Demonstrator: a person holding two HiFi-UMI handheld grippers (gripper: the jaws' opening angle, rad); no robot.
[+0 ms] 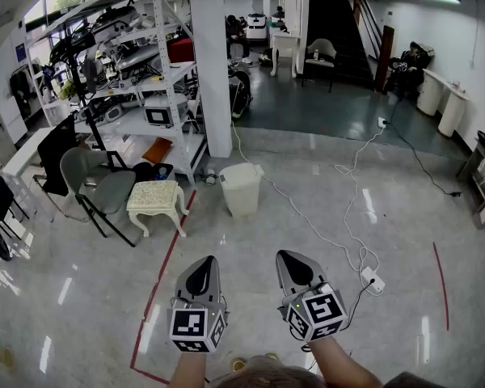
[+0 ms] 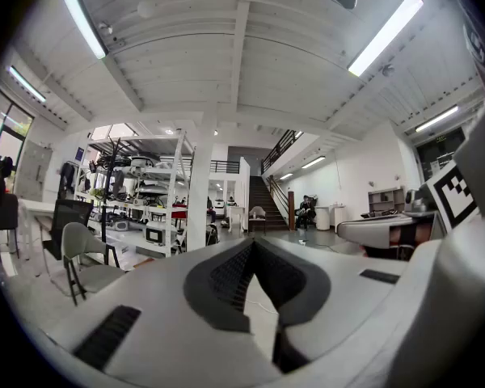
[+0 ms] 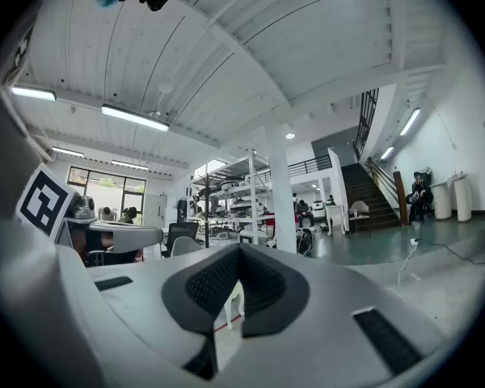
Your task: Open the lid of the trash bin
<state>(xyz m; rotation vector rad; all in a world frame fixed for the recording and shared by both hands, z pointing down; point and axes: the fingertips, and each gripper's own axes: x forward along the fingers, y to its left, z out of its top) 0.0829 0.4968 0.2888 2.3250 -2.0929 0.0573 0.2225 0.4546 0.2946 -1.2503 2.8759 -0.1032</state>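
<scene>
Head view: two hand-held grippers sit low in the frame, side by side above a pale glossy floor (image 1: 81, 297), both pointing toward the far side.
Left hand-held gripper (image 1: 205, 263): jaws drawn together at the tips with nothing between them; the left gripper view shows the dark pads (image 2: 226, 277) meeting in a point.
Right hand-held gripper (image 1: 289, 259): jaws likewise together at the tips and empty; the right gripper view shows its pads (image 3: 263, 285) meeting the same way.
Bin (image 1: 241, 192): white, standing on the floor well beyond both grippers, near the foot of the pillar (image 1: 210, 63).
Lid (image 1: 241, 170): down on the bin.
Stool (image 1: 156, 200): cream, near the bin on its left.
Chair (image 1: 105, 188): grey, left of the stool.
Shelves (image 1: 137, 79): white rack, loaded, at the far left.
Cable (image 1: 323, 233): white, running across the floor past the bin's right side to a power strip (image 1: 372, 280) right of the right hand-held gripper.
Red line (image 1: 158, 285): on the floor, from near the stool down to the left of the left hand-held gripper.
</scene>
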